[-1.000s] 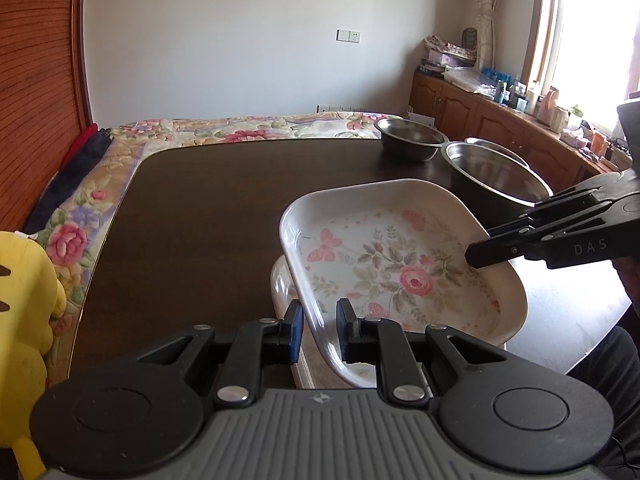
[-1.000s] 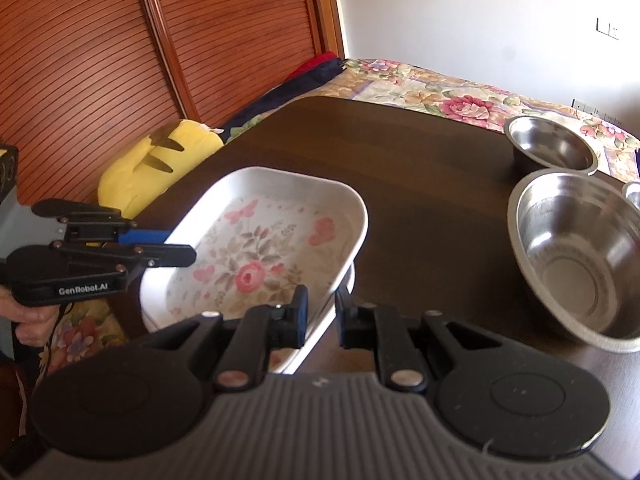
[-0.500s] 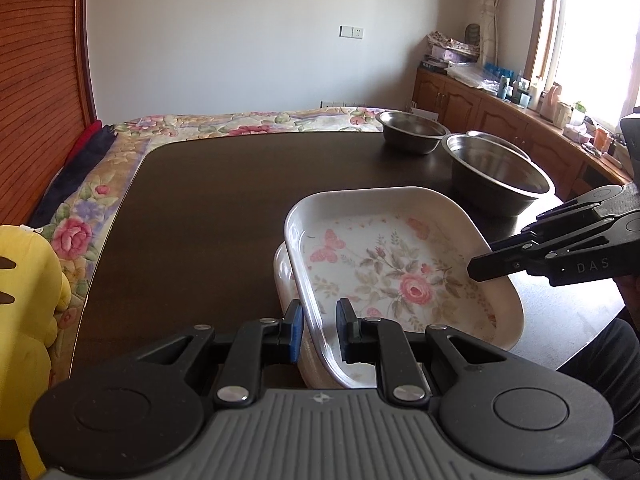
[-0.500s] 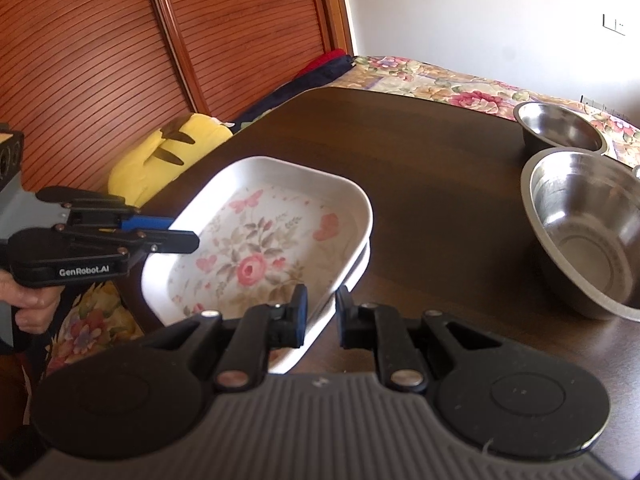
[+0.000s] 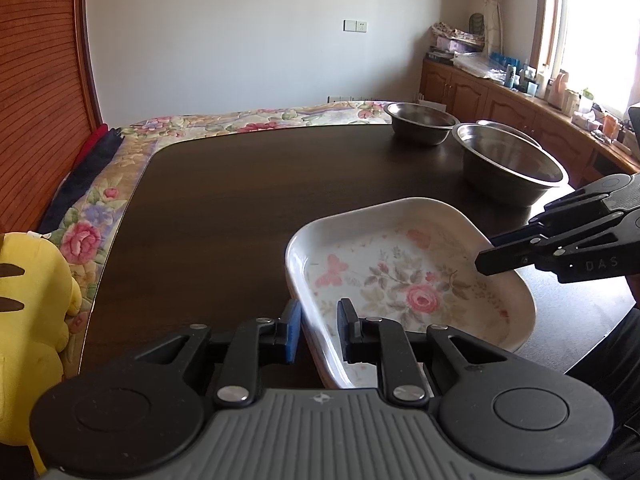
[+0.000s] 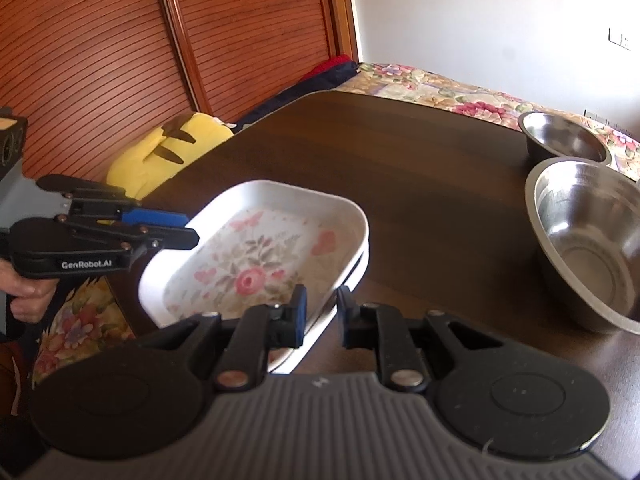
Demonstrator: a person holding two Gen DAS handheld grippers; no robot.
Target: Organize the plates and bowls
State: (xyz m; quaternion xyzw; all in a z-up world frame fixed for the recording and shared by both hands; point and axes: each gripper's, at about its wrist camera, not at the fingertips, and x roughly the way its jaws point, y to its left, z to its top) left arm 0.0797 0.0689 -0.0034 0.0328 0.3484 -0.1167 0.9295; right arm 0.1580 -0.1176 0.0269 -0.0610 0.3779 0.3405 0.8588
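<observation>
Left wrist view: dark wooden table [image 5: 248, 200] fills the field; flowered bedcover [image 5: 256, 118] beyond its far edge; slatted wooden doors [image 6: 120, 48] seen from the right wrist view; yellow plush toy [image 5: 28, 304] off the table's left side, on the bedcover.

Steel bowls at the far right of the table: large steel bowl [image 5: 510, 168] nearest, small steel bowl [image 5: 420, 122] behind it; a third rim shows just behind the large one, detail unclear.

Floral dish [image 5: 404, 280], white and rectangular with rose and butterfly print, sits at the table's near edge; in the right wrist view it is nested on a second white dish [image 6: 352, 280], whose rim shows just below its own.

Writing: "DAS" legible on the right gripper's [image 5: 486, 262] body; "GenRobot.AI" on the left gripper's [image 6: 192, 234] side.

Left gripper [image 5: 318, 330]: fingers astride the floral dish's near-left rim, one outside, one inside; a small gap shows on both sides, so whether it is pinching cannot be told. Right gripper [image 6: 322, 314]: fingers straddle the opposite rim likewise; contact cannot be told. Both tools level, pointing inward across the dish; a hand [image 6: 24, 296] wraps the left grip from below.
</observation>
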